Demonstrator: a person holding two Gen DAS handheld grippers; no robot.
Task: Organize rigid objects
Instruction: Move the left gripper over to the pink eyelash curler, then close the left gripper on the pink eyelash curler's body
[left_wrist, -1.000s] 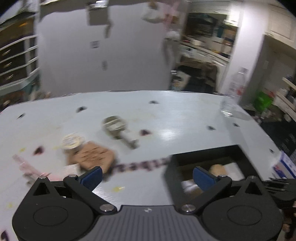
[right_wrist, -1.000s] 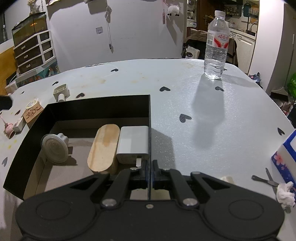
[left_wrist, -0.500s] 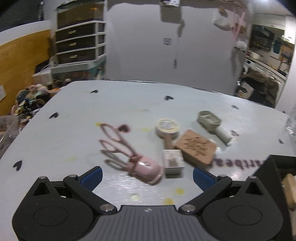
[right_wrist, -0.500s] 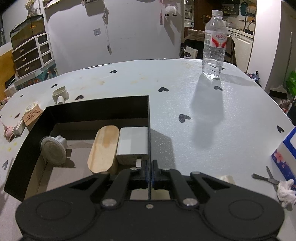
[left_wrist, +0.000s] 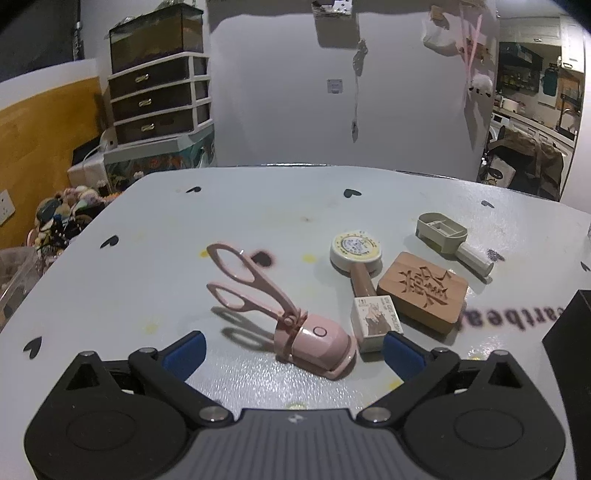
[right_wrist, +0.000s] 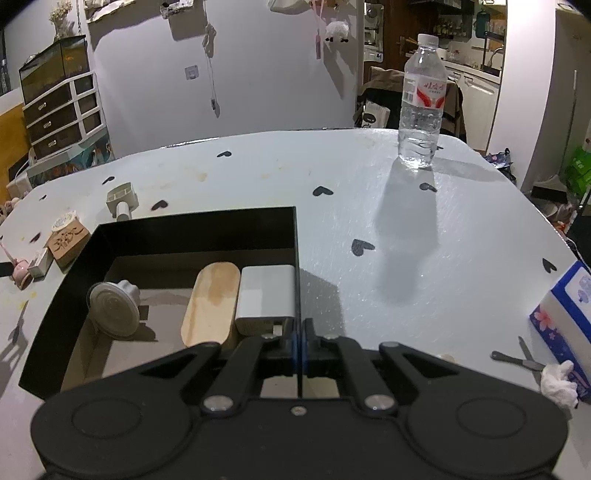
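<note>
Swinging from the black box (right_wrist: 192, 229), the left gripper (left_wrist: 291, 350), jaws just narrowing yet spread, framed a glossy pink scissor-handled curler (left_wrist: 295, 325) at twelve o'clock; right gripper (right_wrist: 298, 339) pinched the box's thin wall.

Each hand-held gripper (left_wrist: 291, 352) is matte black with silver pivot screws, round housings and blue finger pads (left_wrist: 184, 352).

Charger (right_wrist: 266, 295) right of board (right_wrist: 212, 302), in box (right_wrist: 199, 229).

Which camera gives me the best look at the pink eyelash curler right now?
Left wrist: the pink eyelash curler lies sharp and whole just ahead of the open left gripper, handles pointing away. The right wrist view shows only its pink end at the far left edge, beside the black box.
</note>
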